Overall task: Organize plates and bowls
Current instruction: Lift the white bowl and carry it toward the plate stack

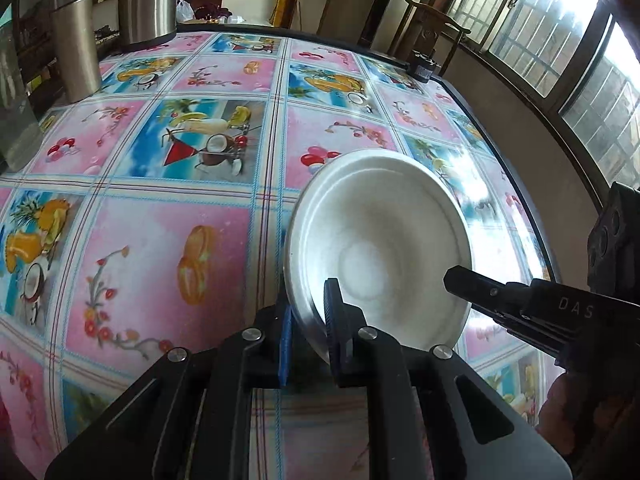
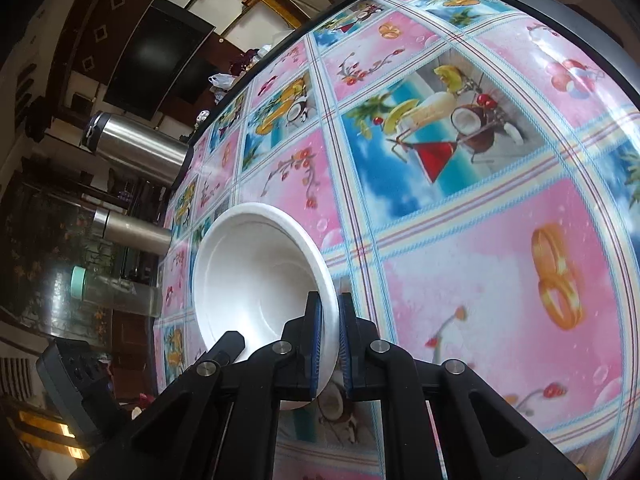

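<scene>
1. Left wrist view: the left gripper (image 1: 310, 320) pinches the near rim of a white bowl (image 1: 376, 256), its blue pads tight on the wall, the bowl tilted above the fruit-print tablecloth (image 1: 152, 264).
2. Right wrist view: the right gripper (image 2: 330, 344) clamps the same bowl's (image 2: 256, 280) opposite rim.
3. Two steel flasks (image 1: 76, 40) stand at the table's far edge; the bowl's underside is hidden, so it is probably lifted clear.

You have one white bowl (image 1: 380, 248), two steel flasks (image 2: 140, 148) (image 2: 134, 232), one clear jar (image 2: 116, 292), perhaps glass, and one small black device (image 1: 422, 66).
</scene>
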`<state>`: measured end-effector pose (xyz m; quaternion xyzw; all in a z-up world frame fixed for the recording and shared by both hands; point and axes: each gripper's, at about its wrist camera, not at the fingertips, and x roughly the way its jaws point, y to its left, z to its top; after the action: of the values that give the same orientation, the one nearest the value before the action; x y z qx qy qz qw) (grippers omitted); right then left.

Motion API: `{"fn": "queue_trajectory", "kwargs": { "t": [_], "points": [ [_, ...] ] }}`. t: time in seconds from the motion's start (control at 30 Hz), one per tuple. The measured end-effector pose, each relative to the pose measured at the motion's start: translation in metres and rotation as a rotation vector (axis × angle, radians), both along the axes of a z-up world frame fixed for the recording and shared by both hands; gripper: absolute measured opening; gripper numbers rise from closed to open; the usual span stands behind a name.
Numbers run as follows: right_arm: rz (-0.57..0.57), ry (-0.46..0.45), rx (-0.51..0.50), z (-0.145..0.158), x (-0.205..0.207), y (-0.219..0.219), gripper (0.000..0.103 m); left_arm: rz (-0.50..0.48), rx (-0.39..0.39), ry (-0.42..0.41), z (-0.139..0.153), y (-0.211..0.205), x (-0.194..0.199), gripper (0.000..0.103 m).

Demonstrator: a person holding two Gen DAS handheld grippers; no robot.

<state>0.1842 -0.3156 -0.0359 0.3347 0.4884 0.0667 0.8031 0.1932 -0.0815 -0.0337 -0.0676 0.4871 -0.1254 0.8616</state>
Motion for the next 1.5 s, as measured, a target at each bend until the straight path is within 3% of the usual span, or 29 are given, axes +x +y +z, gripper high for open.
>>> {"fn": "queue_trajectory", "kwargs": {
  "t": [0.53,1.5],
  "points": [
    [0.069,-0.021,-0.026,-0.003,-0.075,0.056,0.009,0.016,0.029,-0.013,0.000,0.048,-0.068,0.013],
    [0.201,-0.043,-0.118,0.002,-0.130,0.125,0.009,0.018,0.029,-0.029,-0.004,0.094,-0.130,0.014]
  ]
}}
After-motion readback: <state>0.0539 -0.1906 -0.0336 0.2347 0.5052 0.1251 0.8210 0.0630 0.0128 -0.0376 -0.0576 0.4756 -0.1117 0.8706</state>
